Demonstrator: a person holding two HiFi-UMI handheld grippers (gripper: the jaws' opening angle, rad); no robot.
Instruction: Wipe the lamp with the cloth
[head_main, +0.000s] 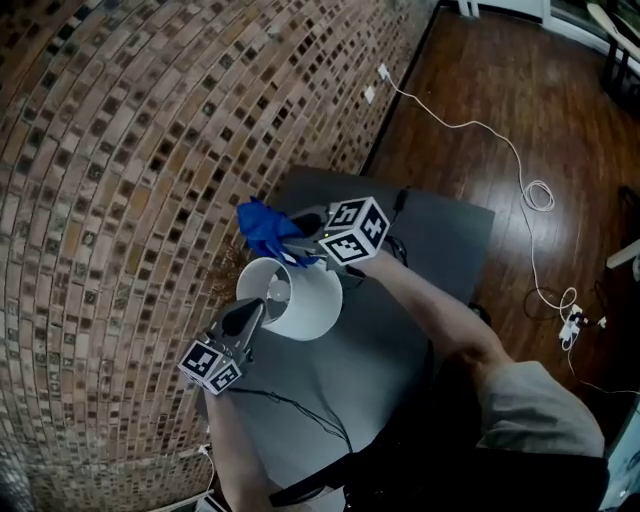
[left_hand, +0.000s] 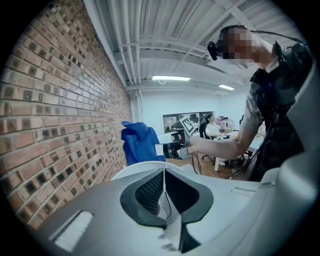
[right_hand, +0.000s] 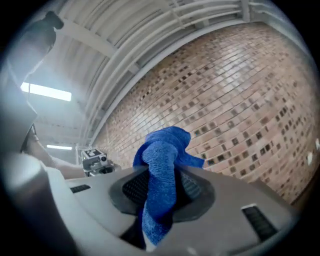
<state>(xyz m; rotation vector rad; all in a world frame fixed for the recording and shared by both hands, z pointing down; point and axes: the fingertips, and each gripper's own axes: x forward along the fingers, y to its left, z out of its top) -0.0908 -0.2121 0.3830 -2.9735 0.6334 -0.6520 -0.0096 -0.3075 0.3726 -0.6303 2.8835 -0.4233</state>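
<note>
Left hand-held gripper (head_main: 252, 314) pinches white lampshade (head_main: 312, 306) rim; right hand-held gripper (head_main: 298, 243) grips blue cloth (head_main: 262, 228) above it, by counter (head_main: 445, 245) wall edge. Press cloth flat on the shade and hold the rim steady.

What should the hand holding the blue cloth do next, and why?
Probably lower the right gripper so its blue towelling cloth meets the white lampshade. The cloth seems held just off the shade, which the left gripper pinches by its rim.

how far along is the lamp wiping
Done: the right gripper is shut on the blue cloth, and the left gripper pinches the lamp shade rim. In hand: cloth held at the shade's far edge, contact unclear. Left: the wiping; nothing shows how much is done.
</note>
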